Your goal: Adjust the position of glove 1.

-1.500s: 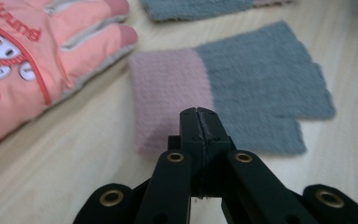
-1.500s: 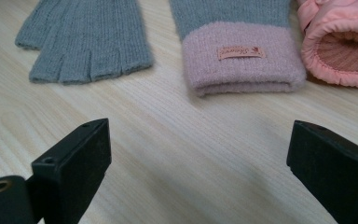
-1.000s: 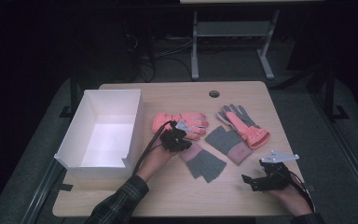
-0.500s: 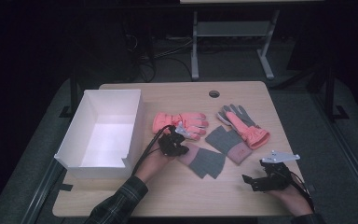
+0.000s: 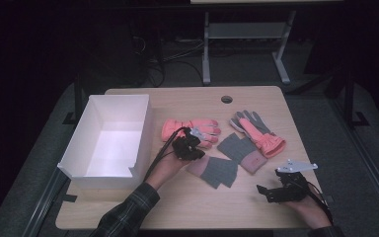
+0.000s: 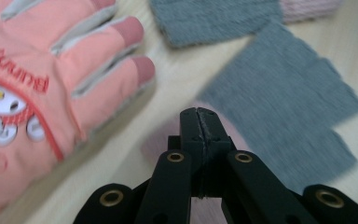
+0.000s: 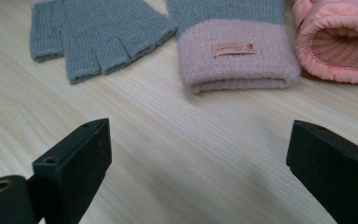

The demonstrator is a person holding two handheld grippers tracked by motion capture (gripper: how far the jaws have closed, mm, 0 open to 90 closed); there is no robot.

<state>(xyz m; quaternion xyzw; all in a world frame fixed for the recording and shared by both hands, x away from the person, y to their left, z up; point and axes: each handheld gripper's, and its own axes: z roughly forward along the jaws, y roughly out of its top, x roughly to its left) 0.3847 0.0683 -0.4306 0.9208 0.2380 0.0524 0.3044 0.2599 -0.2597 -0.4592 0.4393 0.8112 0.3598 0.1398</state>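
We hold our left gripper [image 5: 190, 146] at frame centre, fingers pressed together over the pink cuff of a grey knit glove [image 5: 212, 170], gripping nothing we can see. Our right gripper [image 5: 282, 187] waits wide open, lower right. The white box [image 5: 93, 118] at left holds nothing; all four gloves remain on the table [image 5: 187, 202].

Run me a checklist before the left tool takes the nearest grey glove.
1. Left tool open for the grasp: not ok, jaws shut, no cloth seen between them.
2. Grey glove lying flat: ok.
3. Its pink cuff by the left tool's tip: ok.
4. Tip touching the cuff: cannot tell.
5. Right tool out of the way: ok, open over bare table.
6. White box has free room: ok.
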